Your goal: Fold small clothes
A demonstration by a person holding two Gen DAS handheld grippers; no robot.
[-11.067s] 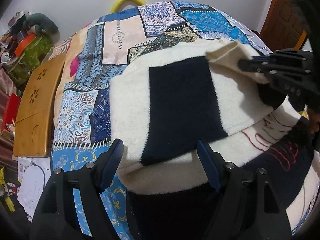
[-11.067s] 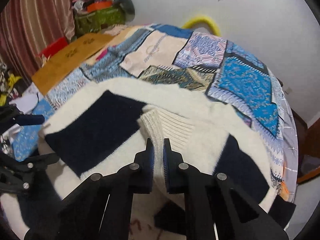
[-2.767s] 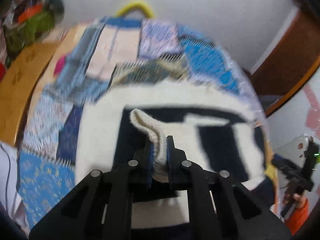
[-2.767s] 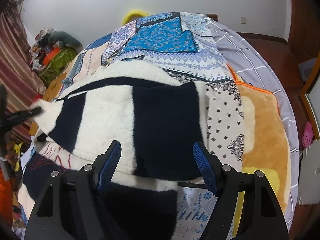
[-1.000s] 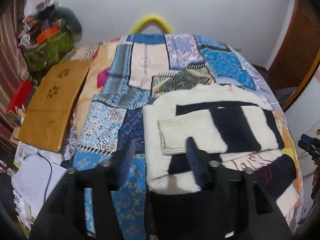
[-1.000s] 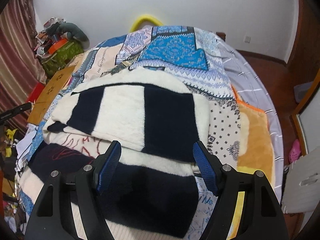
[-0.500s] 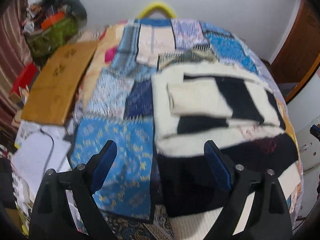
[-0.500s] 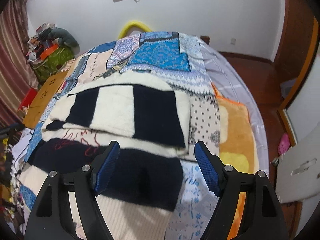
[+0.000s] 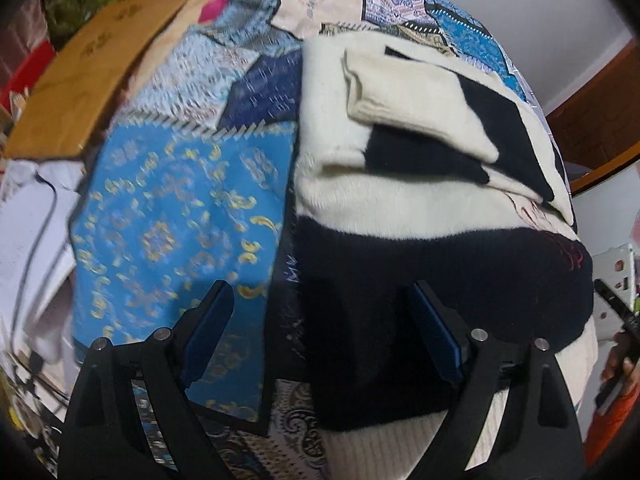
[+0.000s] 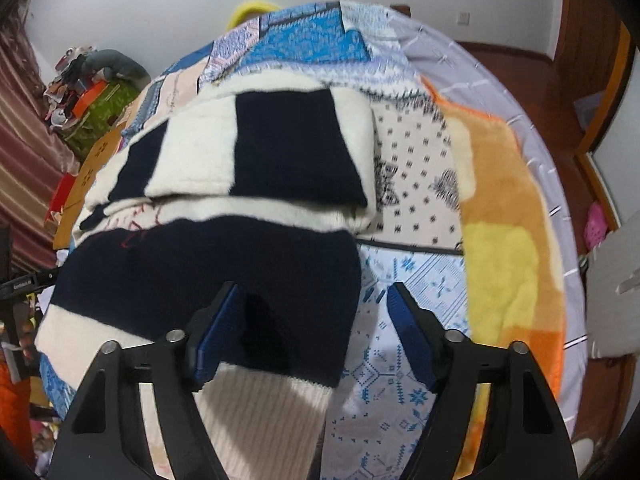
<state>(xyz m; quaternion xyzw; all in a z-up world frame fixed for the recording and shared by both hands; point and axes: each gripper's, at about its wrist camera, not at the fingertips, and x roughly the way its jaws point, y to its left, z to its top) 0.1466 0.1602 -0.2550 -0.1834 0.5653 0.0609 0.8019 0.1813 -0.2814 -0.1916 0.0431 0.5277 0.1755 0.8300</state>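
On the bed, the patchwork quilt point(image 9: 176, 208) is lying under a cream-and-navy sweater point(image 9: 420, 208), whose sleeves are already folded across its chest. The left gripper point(image 9: 320, 336) is hovering over the sweater's lower left corner, jaws wide apart and holding nothing. The right gripper point(image 10: 316, 332) is poised over the lower right corner near the ribbed hem point(image 10: 264, 412), jaws likewise spread and empty. The step in hand looks like the bottom fold: each gripper probably needs to pinch its hem corner and carry it up towards the collar.
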